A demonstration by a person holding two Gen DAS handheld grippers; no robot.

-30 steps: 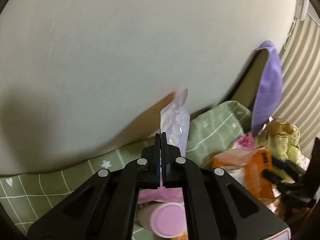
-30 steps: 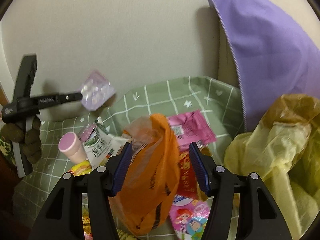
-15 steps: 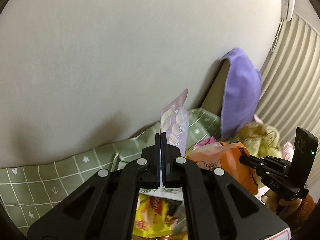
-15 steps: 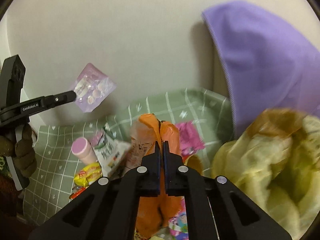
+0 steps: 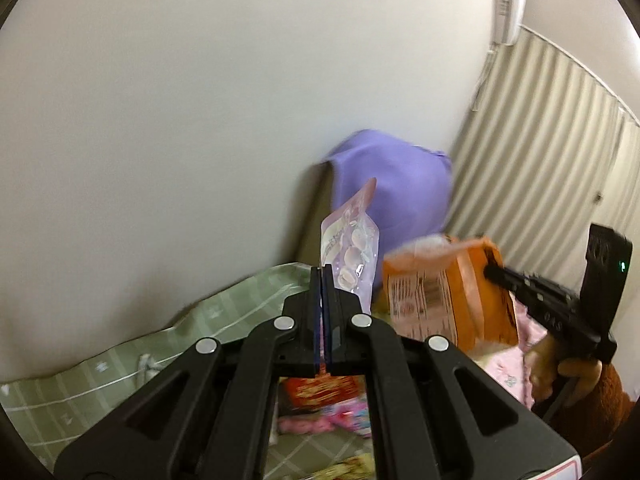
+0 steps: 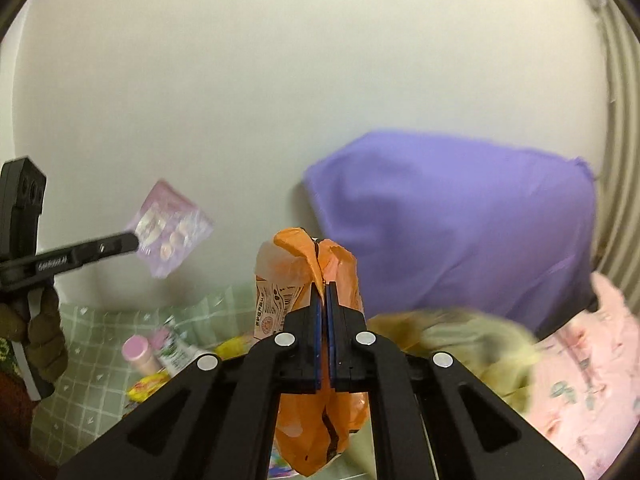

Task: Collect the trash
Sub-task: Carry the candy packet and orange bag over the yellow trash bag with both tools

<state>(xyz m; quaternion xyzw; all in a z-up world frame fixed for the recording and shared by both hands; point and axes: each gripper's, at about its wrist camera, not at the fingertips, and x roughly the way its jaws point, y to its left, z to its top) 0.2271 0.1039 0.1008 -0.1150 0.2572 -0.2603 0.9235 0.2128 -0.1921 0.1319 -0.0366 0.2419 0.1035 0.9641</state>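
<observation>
My left gripper [image 5: 322,269] is shut on a pale purple blister pack [image 5: 351,240], which stands up from its tips in the air. In the right wrist view the same blister pack [image 6: 170,231] hangs at the left, pinched by the left gripper [image 6: 134,241]. My right gripper [image 6: 323,285] is shut on an orange plastic bag [image 6: 298,272], lifted off the green checked cloth [image 6: 100,322]. In the left wrist view, the orange bag [image 5: 448,292] hangs at the right from the right gripper [image 5: 489,270].
More trash lies on the green cloth [image 5: 120,364]: a pink-capped bottle [image 6: 138,354], a white tube [image 6: 176,354], yellow wrappers [image 6: 146,384], red and pink packets [image 5: 320,400]. A purple cloth [image 6: 460,220] leans on the wall. A yellowish bag [image 6: 472,340], pink bedding [image 6: 580,380] and a curtain [image 5: 540,160] are at the right.
The right gripper closed on the orange bag and lifted it off the cloth. Both grippers have risen, the left still holding the blister pack.
</observation>
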